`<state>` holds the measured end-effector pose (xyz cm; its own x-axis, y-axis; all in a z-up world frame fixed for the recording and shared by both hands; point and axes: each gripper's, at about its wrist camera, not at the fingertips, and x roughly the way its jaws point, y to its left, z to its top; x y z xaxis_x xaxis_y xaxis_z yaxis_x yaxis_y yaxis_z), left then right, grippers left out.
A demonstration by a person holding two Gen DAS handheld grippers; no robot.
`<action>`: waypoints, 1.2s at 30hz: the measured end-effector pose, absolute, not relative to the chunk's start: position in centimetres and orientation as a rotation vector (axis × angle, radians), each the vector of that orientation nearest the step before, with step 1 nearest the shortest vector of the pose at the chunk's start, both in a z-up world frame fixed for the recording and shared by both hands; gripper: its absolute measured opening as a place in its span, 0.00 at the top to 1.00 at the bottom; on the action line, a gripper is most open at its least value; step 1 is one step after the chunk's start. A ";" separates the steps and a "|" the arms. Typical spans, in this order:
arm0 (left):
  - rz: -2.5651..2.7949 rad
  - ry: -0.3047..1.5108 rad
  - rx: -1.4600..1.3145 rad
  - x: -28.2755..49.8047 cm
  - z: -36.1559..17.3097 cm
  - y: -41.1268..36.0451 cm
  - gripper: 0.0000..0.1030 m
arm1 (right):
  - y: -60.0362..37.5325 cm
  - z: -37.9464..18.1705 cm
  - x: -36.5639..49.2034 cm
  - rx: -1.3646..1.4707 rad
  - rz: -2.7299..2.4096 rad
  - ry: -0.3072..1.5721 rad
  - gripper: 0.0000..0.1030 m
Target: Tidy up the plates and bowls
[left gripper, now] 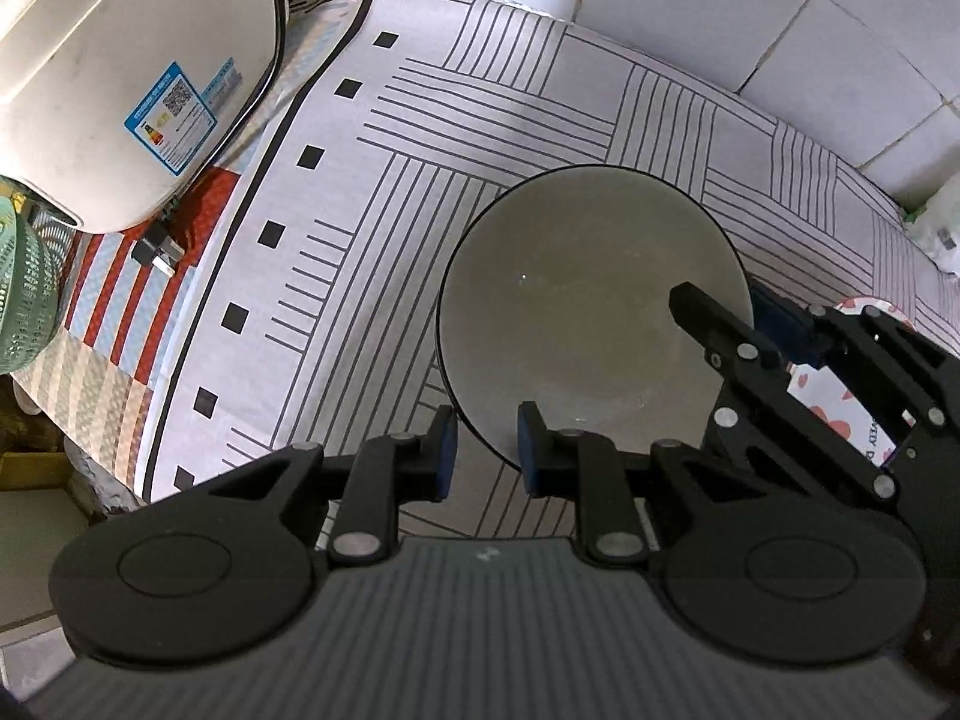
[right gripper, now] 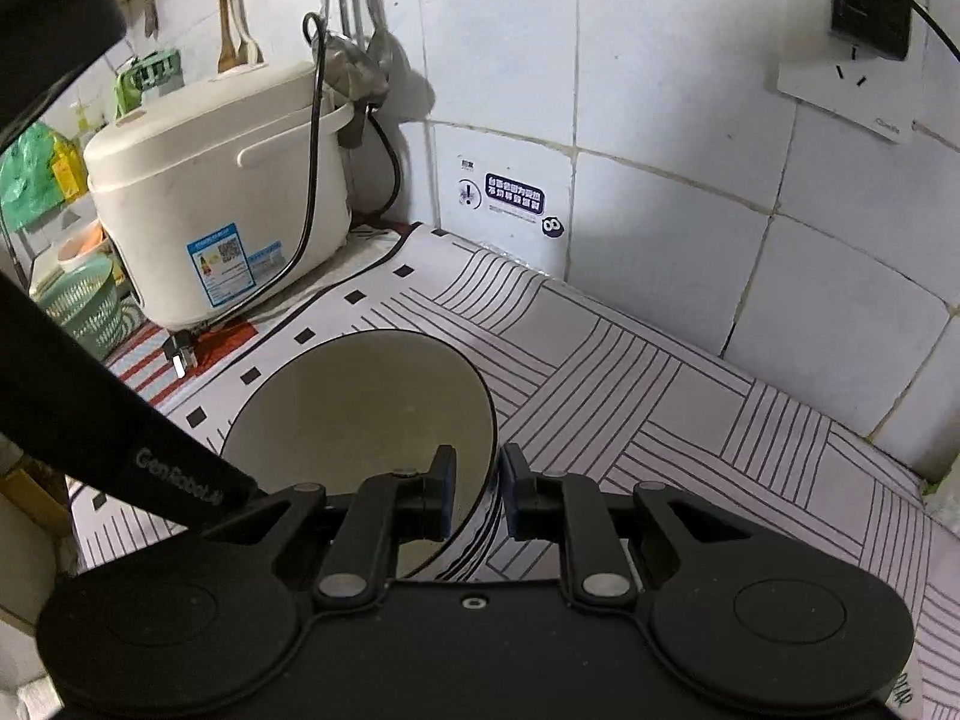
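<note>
At the far left of the left wrist view a green mesh basket [left gripper: 24,282] stood at the tabletop's edge, its contents not visible from there; beside it sat a white rice cooker [left gripper: 120,72] on a red-striped cloth [left gripper: 120,300], with a loose black plug [left gripper: 157,251] lying near its base. Further right, a white mat with black line patterns [left gripper: 390,180] covered the tabletop, and on it was the bowl [left gripper: 591,306], beige inside with a dark rim and holding nothing. The left gripper [left gripper: 485,451] hung over the bowl's near-left rim with its jaws parted, the rim edge passing between the two blue pads [left gripper: 445,450] without either one clearly touching it. To the right, the right gripper [left gripper: 729,306] straddled the bowl's right rim, one black finger inside the bowl and the other outside it. Beyond it at the right edge, a pink-patterned dish [left gripper: 837,396] showed partly behind the linkage. In the right wrist view the rice cooker [right gripper: 222,204] and green basket [right gripper: 81,300] again stood at left, the bowl [right gripper: 366,414] in the middle, and its rim ran between the right gripper [right gripper: 477,489] pads; the jaws stood narrowly apart around that rim, and whether they pinched it I could not tell.
</note>
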<state>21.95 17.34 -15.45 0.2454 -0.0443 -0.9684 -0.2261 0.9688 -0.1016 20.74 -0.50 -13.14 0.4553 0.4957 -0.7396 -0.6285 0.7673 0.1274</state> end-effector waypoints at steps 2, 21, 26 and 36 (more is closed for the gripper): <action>0.117 1.308 -0.238 21.6 -15.1 17.5 0.82 | -0.9 -13.0 20.7 -0.130 0.685 0.861 0.79; -0.155 1.028 -0.297 13.7 -11.3 21.0 0.77 | -4.8 -10.1 12.9 0.112 0.609 0.854 0.54; -0.204 0.934 -0.355 12.7 -12.2 22.7 0.73 | -5.2 -11.1 10.3 0.090 0.630 0.815 0.41; -0.277 0.874 -0.524 15.4 -15.5 24.4 0.42 | -2.2 -15.6 8.8 -0.087 0.580 0.755 0.10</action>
